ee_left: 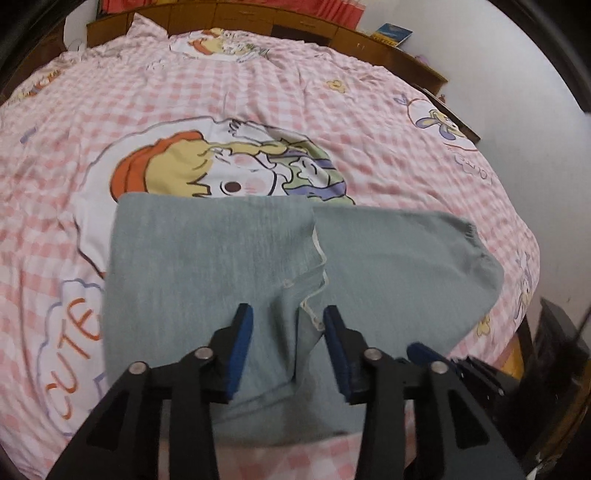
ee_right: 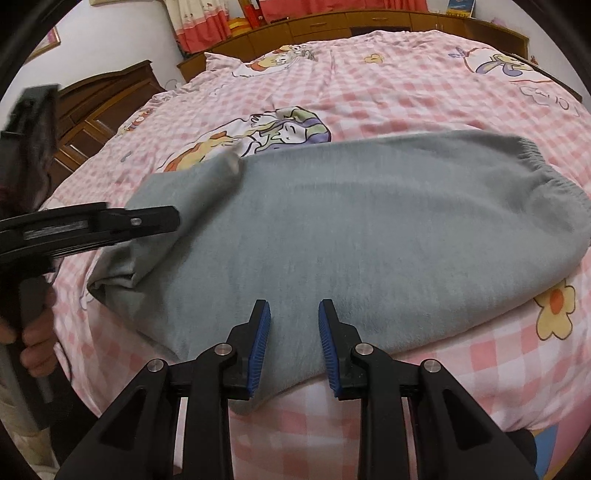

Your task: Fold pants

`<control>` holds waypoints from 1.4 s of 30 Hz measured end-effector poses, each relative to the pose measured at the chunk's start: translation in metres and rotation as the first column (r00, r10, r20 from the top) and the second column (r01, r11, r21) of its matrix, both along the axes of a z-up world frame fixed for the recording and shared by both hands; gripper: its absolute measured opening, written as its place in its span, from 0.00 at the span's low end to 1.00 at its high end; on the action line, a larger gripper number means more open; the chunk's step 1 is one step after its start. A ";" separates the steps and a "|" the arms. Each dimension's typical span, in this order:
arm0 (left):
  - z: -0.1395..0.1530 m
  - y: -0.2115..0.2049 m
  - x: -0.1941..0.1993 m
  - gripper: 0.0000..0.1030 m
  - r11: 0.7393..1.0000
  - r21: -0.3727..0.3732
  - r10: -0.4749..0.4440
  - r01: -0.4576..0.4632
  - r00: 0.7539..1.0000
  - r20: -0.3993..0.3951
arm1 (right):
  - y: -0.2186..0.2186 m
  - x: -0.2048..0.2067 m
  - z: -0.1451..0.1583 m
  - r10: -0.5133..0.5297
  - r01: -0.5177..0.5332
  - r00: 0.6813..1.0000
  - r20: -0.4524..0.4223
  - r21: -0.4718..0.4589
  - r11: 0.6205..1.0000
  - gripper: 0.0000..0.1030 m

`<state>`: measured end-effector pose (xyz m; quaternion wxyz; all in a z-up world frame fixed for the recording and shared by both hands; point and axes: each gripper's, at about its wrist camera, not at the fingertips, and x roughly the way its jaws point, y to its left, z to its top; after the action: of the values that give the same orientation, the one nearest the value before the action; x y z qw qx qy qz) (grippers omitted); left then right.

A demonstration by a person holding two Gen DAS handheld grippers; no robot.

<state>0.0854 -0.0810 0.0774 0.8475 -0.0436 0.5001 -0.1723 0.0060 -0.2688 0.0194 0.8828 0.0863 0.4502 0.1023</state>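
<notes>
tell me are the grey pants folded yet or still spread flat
Partly folded: the grey pants lie doubled on the bed, a leg end lapped over in the left wrist view. Both grippers are open.

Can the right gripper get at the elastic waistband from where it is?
Probably yes: right gripper is open over the pants, and nothing lies between it and the waistband on the bedspread.

Matt grey-green knit pants (ee_right: 332,236); pink checked cotton bedcover (ee_left: 258,92); brown wooden headboard (ee_right: 332,22)
</notes>
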 end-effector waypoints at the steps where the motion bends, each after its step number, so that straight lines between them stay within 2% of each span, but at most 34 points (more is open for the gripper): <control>1: 0.004 0.003 -0.004 0.44 1.000 -0.003 0.001 -0.001 1.000 0.012 | 0.001 0.000 0.000 0.004 -0.004 1.000 0.002 0.002 1.000 0.33; 4: 0.012 0.016 -0.012 0.46 0.999 -0.018 0.032 -0.031 0.999 0.041 | 0.002 0.001 0.001 0.014 -0.014 1.000 0.003 0.002 1.000 0.36; 8: 0.011 0.038 -0.012 0.46 0.994 0.029 0.107 -0.110 0.991 0.080 | 0.004 0.004 0.004 0.007 -0.007 1.000 -0.001 0.002 1.000 0.36; 12: -0.007 0.047 0.000 0.46 0.989 0.043 0.140 -0.141 0.989 0.045 | 0.008 0.006 0.008 0.008 -0.008 1.000 -0.004 -0.005 1.000 0.36; 16: -0.019 0.032 -0.001 0.46 0.995 0.051 0.083 -0.085 0.996 0.037 | 0.010 0.007 0.009 0.000 0.001 1.000 -0.024 0.011 1.000 0.36; 22: -0.023 0.001 -0.022 0.48 0.997 0.076 -0.030 0.025 0.997 0.064 | 0.012 0.007 0.015 -0.011 0.010 1.000 -0.027 -0.037 0.999 0.36; 28: -0.024 0.004 -0.030 0.49 0.998 0.052 -0.035 0.032 0.998 0.057 | 0.014 0.012 0.021 -0.015 0.013 0.999 -0.036 -0.044 0.999 0.36; 33: -0.029 0.009 -0.033 0.49 0.999 0.041 -0.031 0.029 0.999 0.040 | 0.020 0.025 0.029 0.001 0.000 0.999 -0.049 0.010 1.000 0.37; 42: -0.008 0.039 -0.054 0.49 1.000 0.012 0.000 0.000 0.998 0.059 | 0.044 0.062 0.028 0.051 -0.040 0.992 -0.114 0.091 0.995 0.38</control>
<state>0.0315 -0.0418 0.0695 0.8622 -0.0333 0.4758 -0.1705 0.0684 -0.2252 0.0469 0.8479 0.1209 0.4977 0.1372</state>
